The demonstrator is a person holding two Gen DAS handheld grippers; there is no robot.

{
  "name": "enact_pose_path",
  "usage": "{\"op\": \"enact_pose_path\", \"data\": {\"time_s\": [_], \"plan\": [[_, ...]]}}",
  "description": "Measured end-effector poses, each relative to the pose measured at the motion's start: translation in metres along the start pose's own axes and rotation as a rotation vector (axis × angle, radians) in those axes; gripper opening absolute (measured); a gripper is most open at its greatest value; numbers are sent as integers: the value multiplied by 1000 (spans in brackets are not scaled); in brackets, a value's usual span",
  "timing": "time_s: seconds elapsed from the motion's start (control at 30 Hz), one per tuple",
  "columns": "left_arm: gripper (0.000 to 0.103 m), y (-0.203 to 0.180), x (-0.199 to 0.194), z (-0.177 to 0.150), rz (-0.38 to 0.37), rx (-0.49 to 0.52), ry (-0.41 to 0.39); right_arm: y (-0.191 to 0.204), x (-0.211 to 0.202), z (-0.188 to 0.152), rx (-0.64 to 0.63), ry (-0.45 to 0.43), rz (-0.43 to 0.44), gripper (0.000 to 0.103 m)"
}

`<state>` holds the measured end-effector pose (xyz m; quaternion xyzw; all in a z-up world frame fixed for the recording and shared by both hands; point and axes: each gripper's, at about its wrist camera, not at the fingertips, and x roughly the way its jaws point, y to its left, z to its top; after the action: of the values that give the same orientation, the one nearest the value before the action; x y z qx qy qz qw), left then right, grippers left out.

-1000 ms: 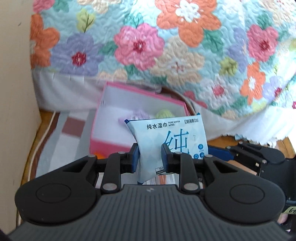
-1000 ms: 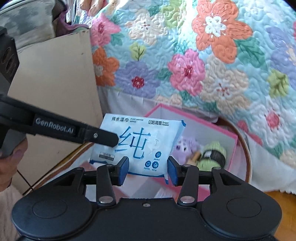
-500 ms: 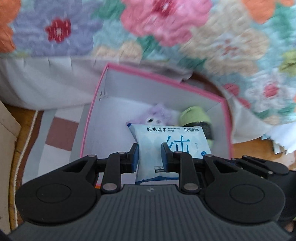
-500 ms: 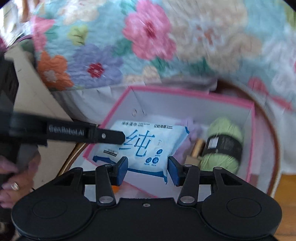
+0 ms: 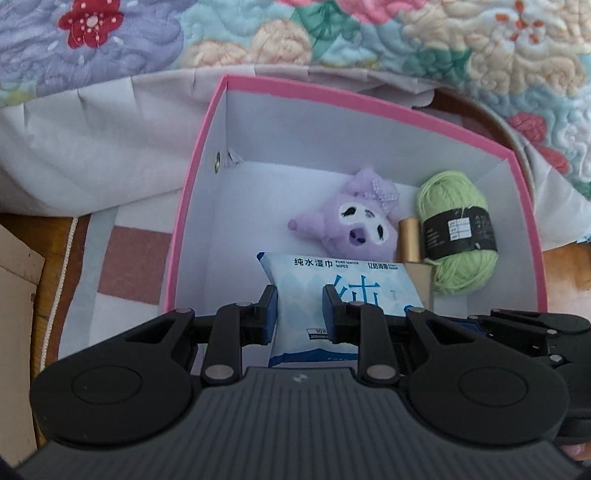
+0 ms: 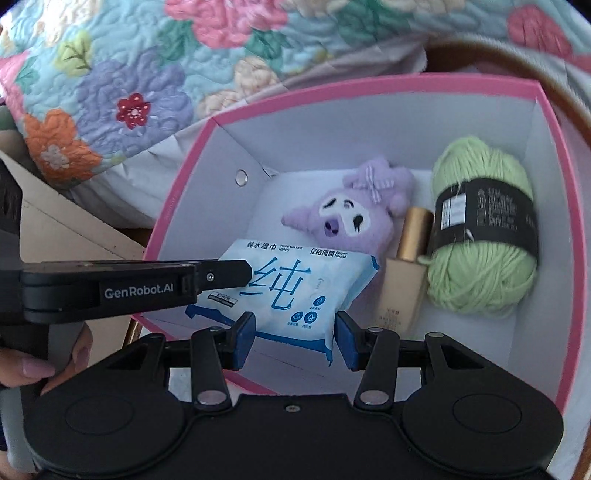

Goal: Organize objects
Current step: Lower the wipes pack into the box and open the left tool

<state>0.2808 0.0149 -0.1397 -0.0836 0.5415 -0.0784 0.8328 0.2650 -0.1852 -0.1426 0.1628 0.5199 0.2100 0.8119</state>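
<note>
My left wrist camera sits behind the left tongs (image 5: 299, 308) and looks steeply down, close in, over the near wall into the pink box (image 5: 192, 206). My right wrist camera looks down past the right tongs (image 6: 295, 338) into that box (image 6: 177, 206) from its right and nearer still. Both views share the box interior: the wipes pack (image 5: 340, 284) (image 6: 295, 291), purple plush (image 5: 354, 225) (image 6: 354, 218), green yarn (image 5: 458, 229) (image 6: 484, 225), and the floral quilt (image 5: 147, 33) (image 6: 147, 74) beyond.

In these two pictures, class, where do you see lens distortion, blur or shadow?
Left wrist view: fisheye bends the pink box rim; wet wipes pack lettering sharp. Right wrist view: quilt soft at the edges; left gripper shades the pack; green yarn crisp.
</note>
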Motion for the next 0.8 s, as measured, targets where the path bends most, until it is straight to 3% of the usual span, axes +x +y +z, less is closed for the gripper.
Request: {"op": "enact_pose_path", "data": {"time_s": [0.2, 0.4, 0.53, 0.67, 0.8], "plan": [[24, -8, 3, -7, 32, 44, -7, -2, 2, -4, 30, 53, 33, 54], [23, -7, 16, -7, 28, -1, -9, -8, 12, 1, -2, 19, -30, 46], [25, -10, 14, -11, 60, -17, -78, -10, 16, 0, 17, 24, -60, 46], [34, -18, -7, -14, 47, -6, -138, -1, -10, -7, -42, -89, -105, 56], [34, -23, -33, -16, 32, -2, -151, 8, -36, -16, -117, -164, -118, 56]]}}
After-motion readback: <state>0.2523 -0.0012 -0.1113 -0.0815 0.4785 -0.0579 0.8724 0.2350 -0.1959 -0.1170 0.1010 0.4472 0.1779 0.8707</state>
